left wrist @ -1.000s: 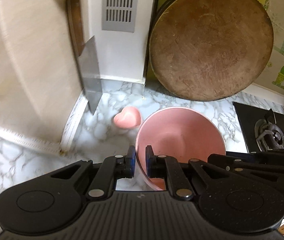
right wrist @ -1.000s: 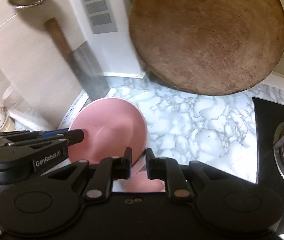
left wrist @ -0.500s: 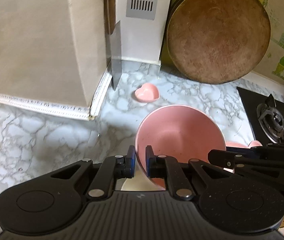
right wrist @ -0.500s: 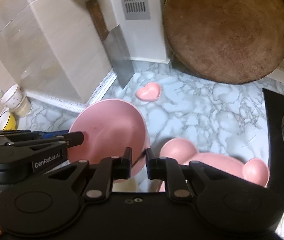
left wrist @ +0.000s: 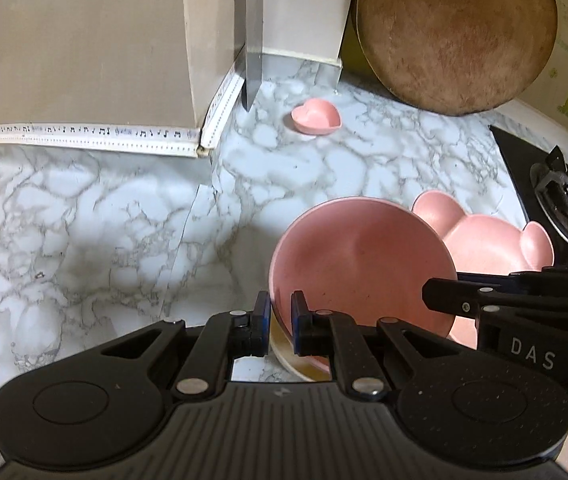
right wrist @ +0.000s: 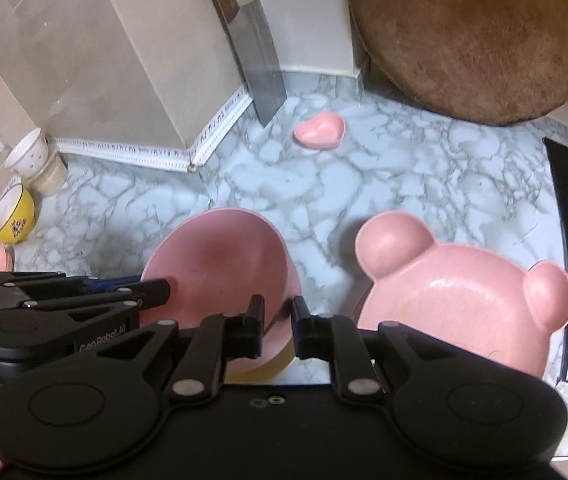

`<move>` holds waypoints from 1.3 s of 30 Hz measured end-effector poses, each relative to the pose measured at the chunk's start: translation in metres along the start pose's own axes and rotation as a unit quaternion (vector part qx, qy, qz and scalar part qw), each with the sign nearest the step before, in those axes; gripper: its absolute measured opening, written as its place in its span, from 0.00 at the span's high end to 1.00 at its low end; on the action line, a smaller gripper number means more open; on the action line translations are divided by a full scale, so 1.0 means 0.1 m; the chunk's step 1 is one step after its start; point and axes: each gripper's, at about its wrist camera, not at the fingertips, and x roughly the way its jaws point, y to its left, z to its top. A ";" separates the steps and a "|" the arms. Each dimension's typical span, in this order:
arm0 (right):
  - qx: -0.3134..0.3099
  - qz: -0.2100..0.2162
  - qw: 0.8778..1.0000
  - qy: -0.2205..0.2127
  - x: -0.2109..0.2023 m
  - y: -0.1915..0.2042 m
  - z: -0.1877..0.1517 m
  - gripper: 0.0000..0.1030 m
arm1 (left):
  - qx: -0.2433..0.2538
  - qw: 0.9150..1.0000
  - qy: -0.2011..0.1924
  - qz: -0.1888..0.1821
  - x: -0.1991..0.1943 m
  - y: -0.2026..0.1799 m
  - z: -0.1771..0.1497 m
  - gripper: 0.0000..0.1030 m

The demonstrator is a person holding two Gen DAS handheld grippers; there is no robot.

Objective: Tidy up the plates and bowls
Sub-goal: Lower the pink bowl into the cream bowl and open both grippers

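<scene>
While clamped at opposite rim edges by left gripper (left wrist: 280, 318) and right gripper (right wrist: 277, 326), pink bowl (right wrist: 220, 276) tilted above counter (left wrist: 104, 220), beside bear-shaped plate (right wrist: 460, 304). Only in right view: yellow cup (right wrist: 14, 220). Heart dish (left wrist: 316, 116) near cleaver (left wrist: 254, 40).

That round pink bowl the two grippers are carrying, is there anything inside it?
The round pink bowl looks empty: its smooth inside shows bare in both views. The near part, behind the left gripper and right gripper, is covered.
</scene>
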 end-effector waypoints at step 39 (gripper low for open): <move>0.018 0.015 0.999 0.024 0.24 -0.07 -0.11 0.76 | 0.007 1.000 0.015 -0.015 0.20 0.08 -0.02 0.91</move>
